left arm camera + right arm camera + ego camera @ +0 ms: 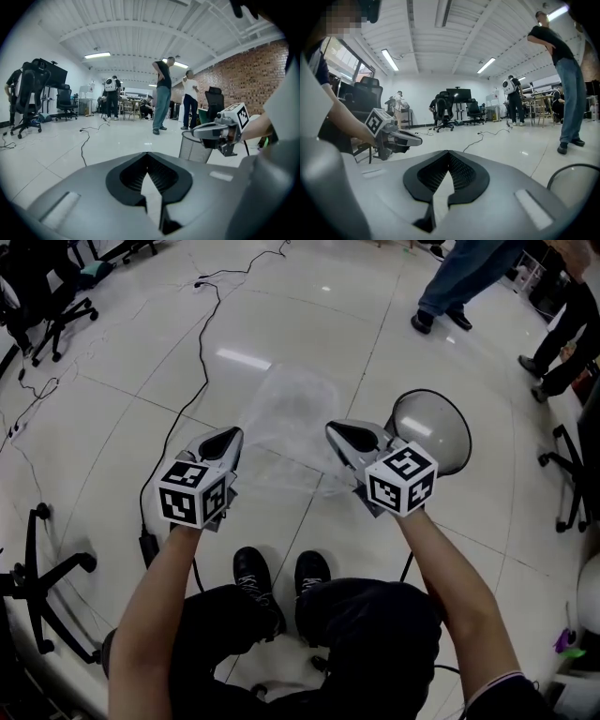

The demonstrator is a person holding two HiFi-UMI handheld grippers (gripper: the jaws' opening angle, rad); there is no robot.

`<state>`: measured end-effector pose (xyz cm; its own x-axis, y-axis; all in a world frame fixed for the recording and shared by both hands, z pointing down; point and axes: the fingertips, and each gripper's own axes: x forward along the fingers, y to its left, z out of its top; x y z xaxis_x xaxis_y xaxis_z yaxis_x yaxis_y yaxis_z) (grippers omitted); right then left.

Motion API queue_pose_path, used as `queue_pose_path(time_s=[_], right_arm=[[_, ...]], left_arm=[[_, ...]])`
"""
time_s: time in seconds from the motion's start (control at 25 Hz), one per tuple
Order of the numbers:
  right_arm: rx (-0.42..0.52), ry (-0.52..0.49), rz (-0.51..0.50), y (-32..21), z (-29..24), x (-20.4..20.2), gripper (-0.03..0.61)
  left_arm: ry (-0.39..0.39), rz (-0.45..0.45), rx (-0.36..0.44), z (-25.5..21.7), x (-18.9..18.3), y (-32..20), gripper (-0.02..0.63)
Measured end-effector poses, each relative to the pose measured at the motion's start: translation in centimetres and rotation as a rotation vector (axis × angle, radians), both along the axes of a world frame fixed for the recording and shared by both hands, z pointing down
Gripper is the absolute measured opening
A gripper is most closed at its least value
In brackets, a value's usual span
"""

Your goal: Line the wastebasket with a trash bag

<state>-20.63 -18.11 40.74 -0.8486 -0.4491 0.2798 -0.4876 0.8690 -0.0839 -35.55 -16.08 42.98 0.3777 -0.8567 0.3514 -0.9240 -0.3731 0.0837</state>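
Observation:
A clear trash bag (286,423) hangs spread between my two grippers above the white floor, its near edge running from one to the other. My left gripper (228,439) is shut on the bag's left edge and my right gripper (339,434) on its right edge. In each gripper view the jaws are closed with a pale strip of film between them: left gripper (147,159), right gripper (449,157). The mesh wastebasket (431,430) stands on the floor just right of my right gripper, and shows upright behind that gripper (199,132) as a wastebasket (194,147). The bag is apart from the basket.
Black cables (202,343) snake across the tiles ahead and to the left. Office chairs (52,310) stand far left, and a chair base (37,587) is near left. People (459,282) stand at the far right. My shoes (253,573) are below the bag.

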Motion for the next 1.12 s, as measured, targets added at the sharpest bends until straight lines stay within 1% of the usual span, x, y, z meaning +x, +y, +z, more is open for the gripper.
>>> queue_pose_path(time_s=[0.2,0.32,0.48,0.56,0.68,0.88,0.96,1.12], right_arm=[[-0.058,0.053,0.024,-0.8,5.5,1.0,0.002],[-0.085,0.087,0.044,-0.9,8.6,1.5,0.002],[-0.120,0.133,0.072,-1.3,12.4,2.3,0.022],[-0.141,0.149,0.094,-1.6,14.1,2.7,0.032],[-0.173,0.182,0.117,-1.9,16.7,3.2,0.061],[-0.235,0.256,0.146,-2.3,21.0,4.0,0.139],[-0.264,0.282,0.165,-2.6,22.5,4.6,0.170],[-0.320,0.341,0.172,-2.8,25.2,5.8,0.186]], left_arm=[[-0.048,-0.016,-0.090,6.1,-1.4,-0.6,0.011],[-0.088,-0.025,-0.129,9.1,-2.3,-0.7,0.011],[-0.153,-0.032,-0.178,12.4,-3.7,-0.9,0.025],[-0.185,-0.035,-0.208,14.0,-4.4,-0.9,0.043],[-0.230,-0.046,-0.248,16.2,-5.3,-1.2,0.106],[-0.286,-0.089,-0.298,19.1,-7.6,-2.3,0.178],[-0.294,-0.102,-0.321,20.2,-8.5,-2.7,0.198],[-0.277,-0.116,-0.362,22.2,-9.4,-3.6,0.237]])
